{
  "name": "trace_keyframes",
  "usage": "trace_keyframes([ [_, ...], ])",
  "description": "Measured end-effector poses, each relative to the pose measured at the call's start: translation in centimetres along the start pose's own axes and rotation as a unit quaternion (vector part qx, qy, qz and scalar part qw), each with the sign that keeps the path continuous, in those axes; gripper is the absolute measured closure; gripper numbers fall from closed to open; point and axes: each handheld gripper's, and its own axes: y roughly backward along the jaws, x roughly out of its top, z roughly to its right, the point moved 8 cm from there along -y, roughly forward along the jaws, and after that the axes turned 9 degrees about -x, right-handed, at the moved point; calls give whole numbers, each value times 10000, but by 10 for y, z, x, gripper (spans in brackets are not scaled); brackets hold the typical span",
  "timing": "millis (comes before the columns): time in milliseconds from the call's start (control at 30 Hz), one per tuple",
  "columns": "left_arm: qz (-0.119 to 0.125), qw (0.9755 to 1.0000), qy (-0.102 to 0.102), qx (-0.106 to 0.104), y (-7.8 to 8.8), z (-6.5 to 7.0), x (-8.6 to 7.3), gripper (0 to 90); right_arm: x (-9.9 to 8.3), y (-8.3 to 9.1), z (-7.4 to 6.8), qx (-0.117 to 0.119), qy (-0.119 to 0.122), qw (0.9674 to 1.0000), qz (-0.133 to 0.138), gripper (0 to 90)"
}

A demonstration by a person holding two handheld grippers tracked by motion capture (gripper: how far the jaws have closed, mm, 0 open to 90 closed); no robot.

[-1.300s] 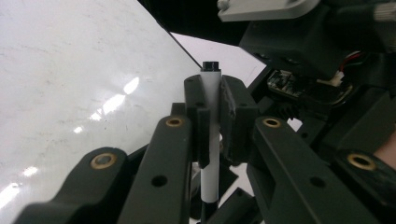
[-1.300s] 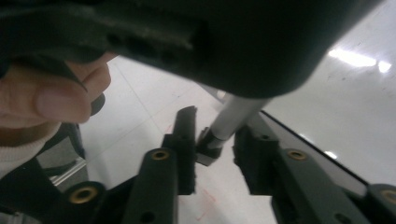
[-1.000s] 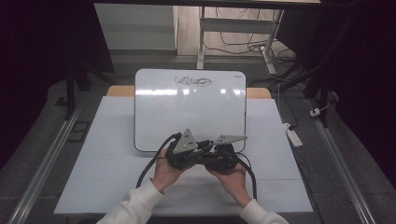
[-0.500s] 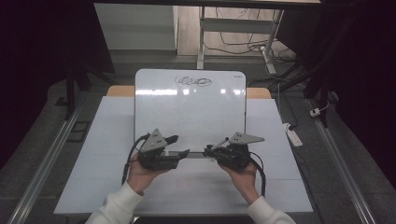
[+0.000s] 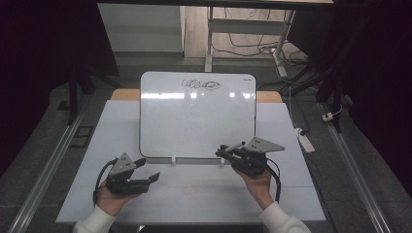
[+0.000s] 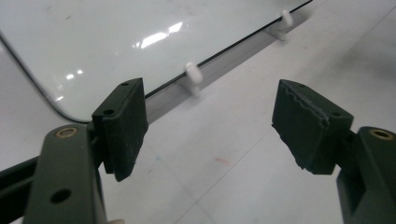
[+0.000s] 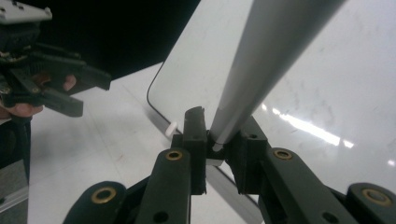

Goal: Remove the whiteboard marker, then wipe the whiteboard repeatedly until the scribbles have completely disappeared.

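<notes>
- Right gripper [image 5: 227, 151] is clamping down on a grey marker [image 7: 261, 70], holding it just above the whiteboard's [image 5: 194, 121] bottom edge.
- Left gripper [image 5: 149, 171] has just been opening its jaws, now gaping wide with nothing between, hovering over the table [image 5: 194, 194].

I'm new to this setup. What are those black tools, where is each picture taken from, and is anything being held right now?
A person works with two hand-held grippers, no robot arm. The high view looks down on the white table. A whiteboard lies there, with a black scribble near its far edge. The other two pictures come from cameras riding on each gripper. The left gripper, whose jaws have just been opening, stands open with nothing between its pads. The right gripper is shut on a grey pen, probably a marker, near the board's near edge.
</notes>
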Motion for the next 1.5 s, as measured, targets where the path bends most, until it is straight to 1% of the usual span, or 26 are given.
trace_keyframes([
  [100,-32,10000,52,41,1,-7,-7,257,4,3,4,-72,35,9999,103,775],
  [167,-48,10000,56,39,0,-8,-7,248,6,5,6,-118,32,9998,161,775],
  [200,-71,10000,26,38,-2,-9,-7,247,6,6,7,-129,38,9997,183,775],
  [367,-132,9999,44,84,-5,-11,-9,224,8,7,10,-185,147,9994,255,775],
  [433,-142,9999,49,82,-5,-11,-10,220,9,6,11,-195,161,9993,262,775],
  [600,-154,9998,69,71,-6,-11,-11,215,21,-2,19,-295,209,9986,397,775],
  [633,-154,9998,69,71,-6,-11,-11,215,21,-2,19,-295,209,9986,397,775],
  [667,-160,9998,69,67,-7,-11,-11,215,33,-6,24,-338,122,9980,518,775],
  [733,-167,9998,36,71,-8,-11,-11,215,44,-11,28,-347,21,9975,622,775],
  [833,-188,9998,30,85,-9,-13,-12,216,63,-21,32,-435,95,9966,694,775],
  [1033,-211,9997,28,84,-11,-15,-13,216,95,-49,42,-599,114,9953,747,775],
  [1067,-203,9998,30,81,-11,-15,-13,216,95,-49,42,-599,114,9953,747,775],
  [1100,-195,9998,16,83,-11,-15,-13,216,106,-61,46,-642,131,9950,758,775],
  [1133,-195,9998,16,83,-11,-15,-13,216,111,-66,48,-654,115,9949,761,775],
  [1167,-198,9998,10,85,-11,-15,-13,216,111,-66,48,-654,115,9949,761,775],
  [1200,-199,9998,8,89,-11,-15,-14,217,120,-79,54,-700,30,9945,779,775],
  [1233,-191,9998,9,98,-11,-15,-14,217,123,-84,56,-723,-4,9943,787,775],
  [1267,-191,9998,9,98,-11,-15,-14,218,125,-89,59,-752,-2,9941,781,775],
  [1333,-207,9997,13,110,-11,-16,-16,219,128,-98,67,-916,63,9930,745,775],
  [1400,-224,9997,22,123,-10,-17,-17,219,131,-102,81,-1119,15,9908,761,775],
  [1500,-234,9996,3,166,-9,-17,-19,219,134,-102,109,-1405,-251,9862,839,775],
])
